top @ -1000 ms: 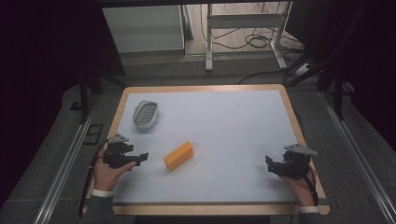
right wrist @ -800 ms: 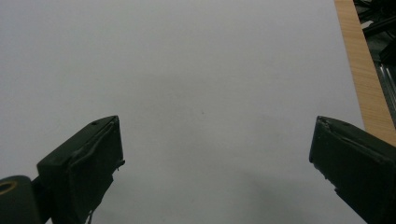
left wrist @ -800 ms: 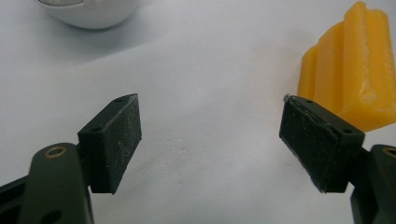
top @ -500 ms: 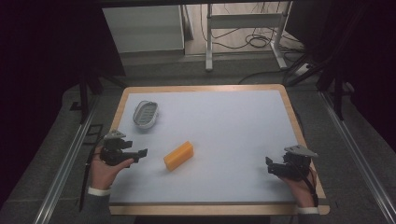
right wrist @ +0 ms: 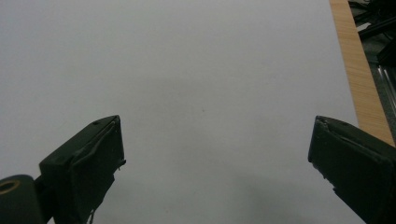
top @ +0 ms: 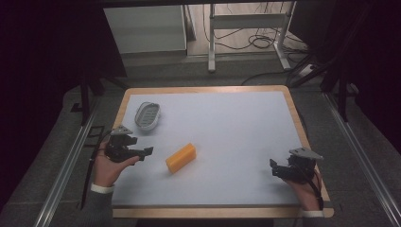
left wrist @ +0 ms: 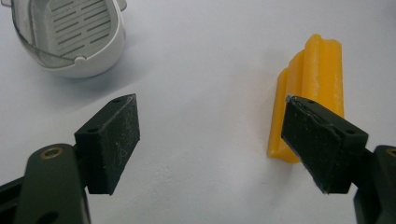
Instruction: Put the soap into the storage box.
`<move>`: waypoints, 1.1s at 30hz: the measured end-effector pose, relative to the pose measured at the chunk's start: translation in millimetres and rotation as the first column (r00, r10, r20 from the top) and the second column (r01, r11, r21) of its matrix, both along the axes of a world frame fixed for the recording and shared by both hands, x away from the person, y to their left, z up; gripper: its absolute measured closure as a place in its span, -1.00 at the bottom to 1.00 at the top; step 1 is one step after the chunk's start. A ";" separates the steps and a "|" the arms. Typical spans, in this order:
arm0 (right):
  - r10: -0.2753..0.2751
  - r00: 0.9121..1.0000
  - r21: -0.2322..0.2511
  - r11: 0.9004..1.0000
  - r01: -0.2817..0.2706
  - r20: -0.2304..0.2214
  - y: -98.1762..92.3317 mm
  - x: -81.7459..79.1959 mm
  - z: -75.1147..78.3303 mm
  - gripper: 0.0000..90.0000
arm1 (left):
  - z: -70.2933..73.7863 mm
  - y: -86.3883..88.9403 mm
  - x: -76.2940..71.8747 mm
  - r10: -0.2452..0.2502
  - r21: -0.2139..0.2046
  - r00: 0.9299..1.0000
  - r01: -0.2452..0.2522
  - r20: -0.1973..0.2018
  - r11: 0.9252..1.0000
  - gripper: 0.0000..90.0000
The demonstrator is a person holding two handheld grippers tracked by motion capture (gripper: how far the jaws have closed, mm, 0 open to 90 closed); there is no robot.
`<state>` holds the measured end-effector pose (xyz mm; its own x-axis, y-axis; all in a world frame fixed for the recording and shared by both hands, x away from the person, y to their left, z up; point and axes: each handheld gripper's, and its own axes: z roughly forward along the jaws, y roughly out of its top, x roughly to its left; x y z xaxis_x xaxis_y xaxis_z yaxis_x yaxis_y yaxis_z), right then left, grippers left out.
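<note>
An orange ridged block lies left of the middle of the white tabletop. In the left gripper view the orange block lies beyond the right jaw. A white slotted dish rests at the back left, and the dish is at the upper left of the left gripper view. My left gripper hovers just left of the block, apart from it. Its jaws have just been opening and the left gripper holds nothing. My right gripper stands open and empty at the front right.
A wooden rim borders the tabletop, near the right hand. Metal rails run along both sides of the table. Behind it a metal frame and cables lie on the floor.
My left hand has lifted its gripper a little, away from the front edge. The right gripper, the block and the dish have stayed where they were.
</note>
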<state>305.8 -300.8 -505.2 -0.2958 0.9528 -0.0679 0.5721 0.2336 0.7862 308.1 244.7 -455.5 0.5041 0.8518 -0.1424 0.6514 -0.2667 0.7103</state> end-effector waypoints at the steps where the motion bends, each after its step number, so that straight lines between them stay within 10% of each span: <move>1: -0.001 1.000 0.001 1.000 0.001 0.002 -0.4 -0.2 0.2 -0.92 | 0.8 -1.5 0.3 -0.003 0.002 1.000 0.003 0.000 1.000 -0.57; 33: 0.004 1.000 -0.020 1.000 -0.004 0.005 -1.0 -0.7 -0.9 -0.92 | 1.9 -61.9 14.8 -0.156 0.111 0.986 0.161 -0.053 0.981 -0.59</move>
